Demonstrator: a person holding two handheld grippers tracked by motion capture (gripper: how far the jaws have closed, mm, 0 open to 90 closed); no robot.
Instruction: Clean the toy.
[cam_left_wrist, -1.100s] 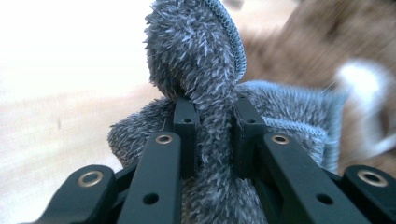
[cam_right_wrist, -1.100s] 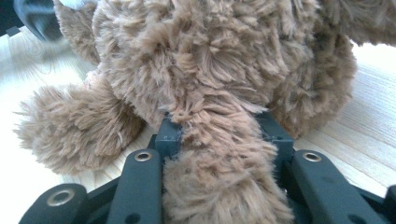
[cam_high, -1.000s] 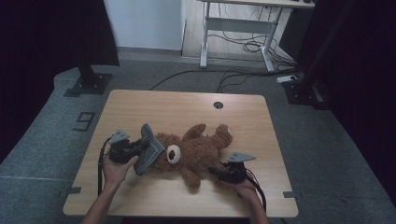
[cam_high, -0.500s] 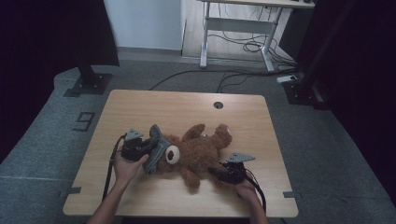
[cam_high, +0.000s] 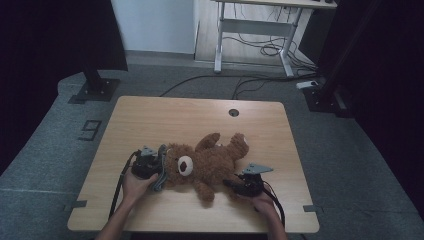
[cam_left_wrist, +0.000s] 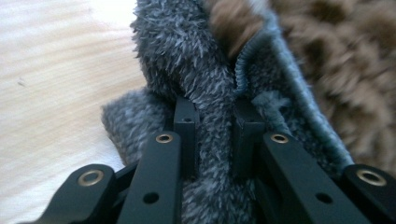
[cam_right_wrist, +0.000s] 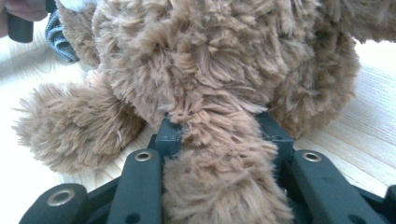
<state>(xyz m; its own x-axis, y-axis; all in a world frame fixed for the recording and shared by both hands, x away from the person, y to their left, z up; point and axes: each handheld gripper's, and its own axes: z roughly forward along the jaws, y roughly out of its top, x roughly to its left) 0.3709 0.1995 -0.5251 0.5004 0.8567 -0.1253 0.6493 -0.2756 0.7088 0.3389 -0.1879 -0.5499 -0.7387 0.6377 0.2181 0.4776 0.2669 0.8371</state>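
The bear (cam_high: 210, 165) lies mid-tabletop (cam_high: 200, 115), long axis slanting, head toward the left gripper (cam_high: 159, 170), whose jaws pinch the grey cloth (cam_left_wrist: 187, 56) at its head. The right gripper (cam_high: 235, 184), level, pinches a leg.

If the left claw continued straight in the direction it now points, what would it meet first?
The left claw is already shut on the fuzzy grey knitted hat. Straight ahead, just behind that fabric, lies the head of the brown plush teddy bear, so it would probably press into that first.
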